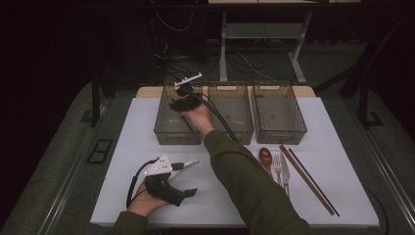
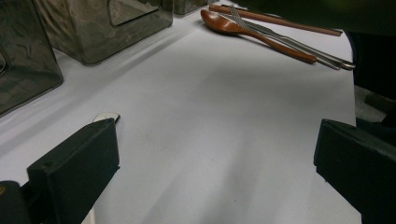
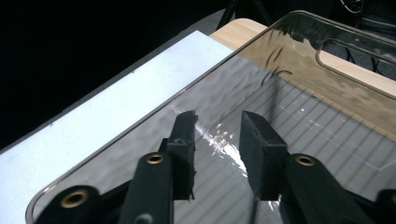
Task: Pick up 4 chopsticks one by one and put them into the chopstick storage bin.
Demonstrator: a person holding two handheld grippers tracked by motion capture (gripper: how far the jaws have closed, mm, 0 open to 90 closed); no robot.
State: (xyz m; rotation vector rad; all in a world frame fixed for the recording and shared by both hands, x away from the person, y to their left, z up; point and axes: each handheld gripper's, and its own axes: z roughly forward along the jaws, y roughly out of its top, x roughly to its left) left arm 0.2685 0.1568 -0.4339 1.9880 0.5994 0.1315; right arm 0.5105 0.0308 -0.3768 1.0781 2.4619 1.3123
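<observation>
High view: a white-covered counter (image 1: pixel 147 147) carries three smoked translucent plastic bins in a row along its far edge. The right tool (image 1: pixel 182 104), held in the person's right hand (image 1: pixel 199 117), hangs over the leftmost bin (image 1: pixel 166 132), the arm in a dark olive sleeve (image 1: pixel 244 181) reaching diagonally across the counter. Right tool view: the two black jaws stand partly spread above the ribbed floor of that bin (image 3: pixel 327 135), with nothing pinched between them; a bright streak lies on the bin floor beneath the gap, perhaps a metal utensil or merely glare, and the view is too poor to tell which. The left tool (image 1: pixel 188 193) rests low at the near left of the counter, its jaws spread wide and empty, as the left tool view shows; a small rounded metal tip (image 2: pixel 106 116) lies just beside one jaw. To the right, in front of the third bin (image 1: pixel 279 115), lie a brown wooden spoon (image 1: pixel 265 157), a silver metal fork (image 1: pixel 277 169), a silver metal knife (image 1: pixel 285 171) and a pair of dark reddish chopsticks (image 1: pixel 308 180), close together and untouched
</observation>
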